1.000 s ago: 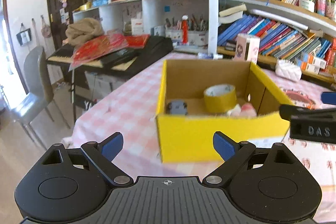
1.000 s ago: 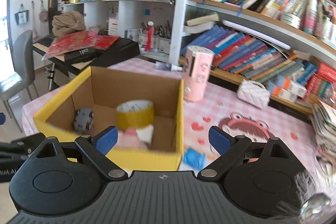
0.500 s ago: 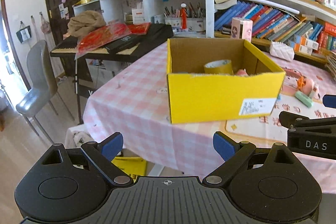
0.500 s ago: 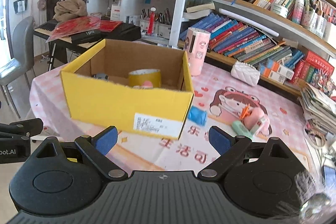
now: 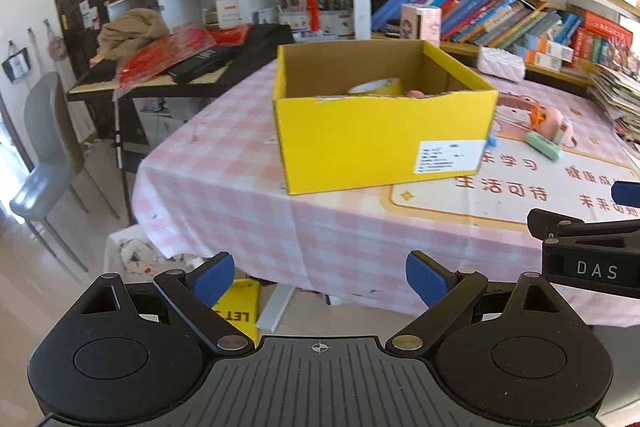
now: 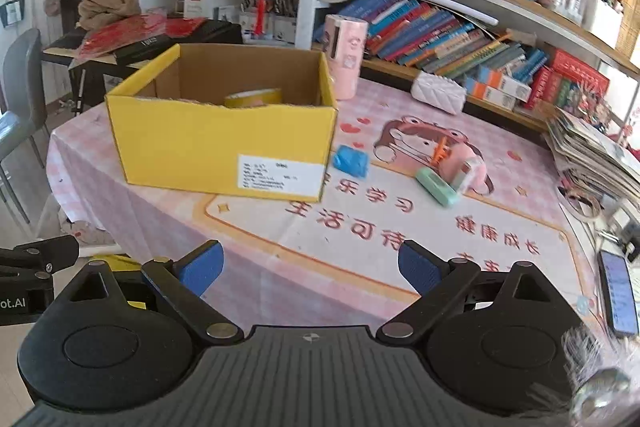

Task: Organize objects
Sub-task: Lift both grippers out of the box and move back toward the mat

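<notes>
Both the left gripper and right gripper hung released and empty; the right one best approached the blue roll squarely before dropping it in the yellow box.

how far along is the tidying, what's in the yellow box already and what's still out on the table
Partly done. The yellow box already holds a roll of yellow tape and something pink. Nothing is in hand: left gripper and right gripper are both open and empty, short of the table. Still out on the mat: a blue roll, a green case and a pink item.
</notes>
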`<control>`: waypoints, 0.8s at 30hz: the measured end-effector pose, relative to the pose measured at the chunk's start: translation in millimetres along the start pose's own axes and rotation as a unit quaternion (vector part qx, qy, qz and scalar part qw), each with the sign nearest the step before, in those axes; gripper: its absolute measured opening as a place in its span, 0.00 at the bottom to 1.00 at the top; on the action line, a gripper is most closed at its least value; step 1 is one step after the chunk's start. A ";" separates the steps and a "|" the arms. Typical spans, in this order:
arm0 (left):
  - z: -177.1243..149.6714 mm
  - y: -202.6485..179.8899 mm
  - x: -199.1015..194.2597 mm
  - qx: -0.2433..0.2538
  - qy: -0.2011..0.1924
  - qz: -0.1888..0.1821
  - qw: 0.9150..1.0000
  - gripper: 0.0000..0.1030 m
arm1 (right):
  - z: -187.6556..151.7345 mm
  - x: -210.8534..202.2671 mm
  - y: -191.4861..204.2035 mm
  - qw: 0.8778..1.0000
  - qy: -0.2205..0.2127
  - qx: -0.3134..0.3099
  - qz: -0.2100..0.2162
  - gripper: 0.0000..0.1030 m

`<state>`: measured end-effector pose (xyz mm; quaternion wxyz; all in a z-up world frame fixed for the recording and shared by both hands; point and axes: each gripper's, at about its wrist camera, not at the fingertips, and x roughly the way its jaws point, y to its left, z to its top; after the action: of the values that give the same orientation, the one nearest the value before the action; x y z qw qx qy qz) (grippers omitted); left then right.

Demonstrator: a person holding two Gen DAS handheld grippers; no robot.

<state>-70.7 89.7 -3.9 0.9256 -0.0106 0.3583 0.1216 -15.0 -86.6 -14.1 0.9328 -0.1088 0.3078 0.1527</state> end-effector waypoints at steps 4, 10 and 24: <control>1.9 -10.3 2.8 0.012 0.001 -0.016 1.000 0.92 | -4.7 -2.2 -11.2 1.000 0.006 0.012 -0.016 0.92; 7.4 -31.3 8.8 0.034 0.001 -0.041 0.999 0.92 | -10.2 -4.2 -32.6 0.998 0.015 0.034 -0.044 0.93; 28.3 -81.8 34.0 0.062 0.007 -0.074 0.995 0.92 | -14.4 7.8 -81.8 0.994 0.033 0.065 -0.082 0.93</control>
<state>-8.8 20.8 -11.0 0.9284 0.0197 0.3697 0.0306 11.9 -165.2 -21.2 0.9367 -0.0774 0.3375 0.0516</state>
